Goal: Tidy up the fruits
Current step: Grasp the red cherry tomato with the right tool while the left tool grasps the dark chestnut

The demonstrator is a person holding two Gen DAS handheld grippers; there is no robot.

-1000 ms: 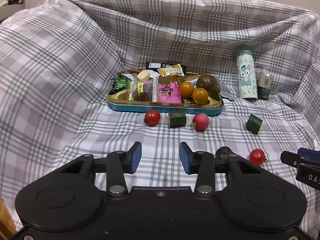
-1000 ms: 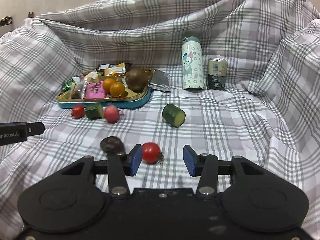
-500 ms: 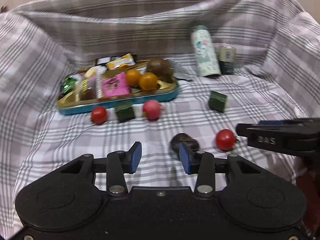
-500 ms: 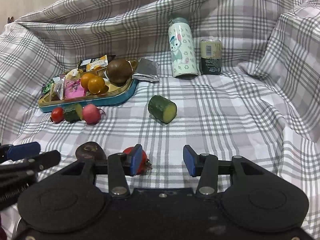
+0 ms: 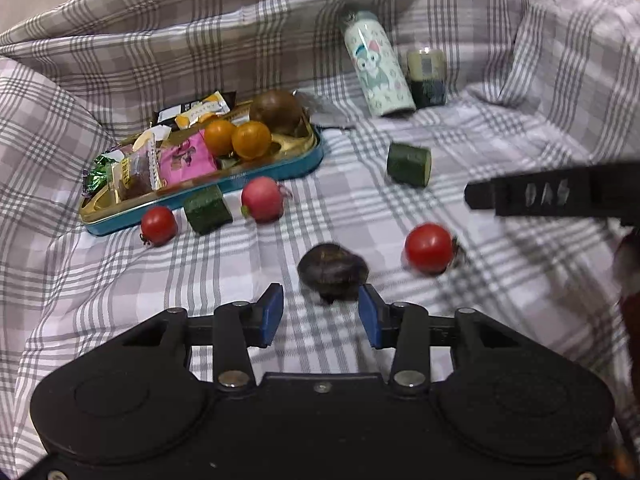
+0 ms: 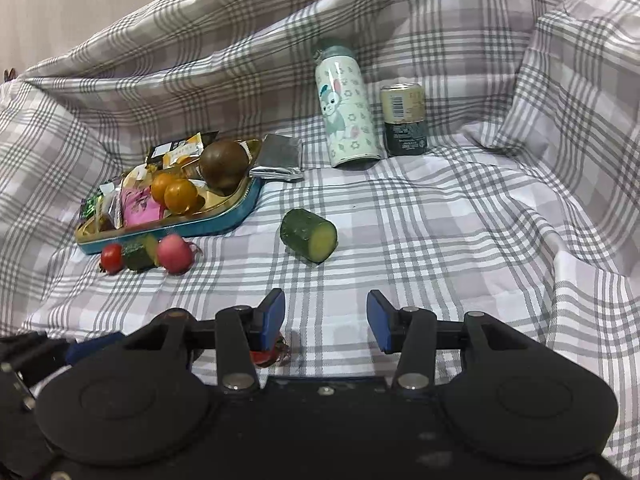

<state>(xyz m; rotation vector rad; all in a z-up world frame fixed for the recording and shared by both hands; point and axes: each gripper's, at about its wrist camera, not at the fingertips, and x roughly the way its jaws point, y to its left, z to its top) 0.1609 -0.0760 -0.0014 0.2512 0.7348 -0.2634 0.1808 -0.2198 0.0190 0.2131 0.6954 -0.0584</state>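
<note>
Left gripper (image 5: 321,315), jaws wide, hovers right behind the blurred dark fruit (image 5: 333,271) on the cloth (image 5: 460,320), while the right gripper (image 6: 326,318), jaws wide too, half hides a tomato (image 6: 266,357) behind its left finger.

Before you on the plaid cloth (image 5: 460,320): two red tomatoes (image 5: 429,248) (image 5: 159,225), two cucumber pieces (image 5: 409,164) (image 5: 207,210), one radish (image 5: 262,205), one dark fruit (image 5: 333,271). One tin tray (image 5: 256,178) holds two orange fruits (image 5: 251,139) (image 5: 218,137) and one brown fruit (image 5: 276,111). One bottle (image 5: 378,66) and one can (image 5: 427,78) stand behind.
</note>
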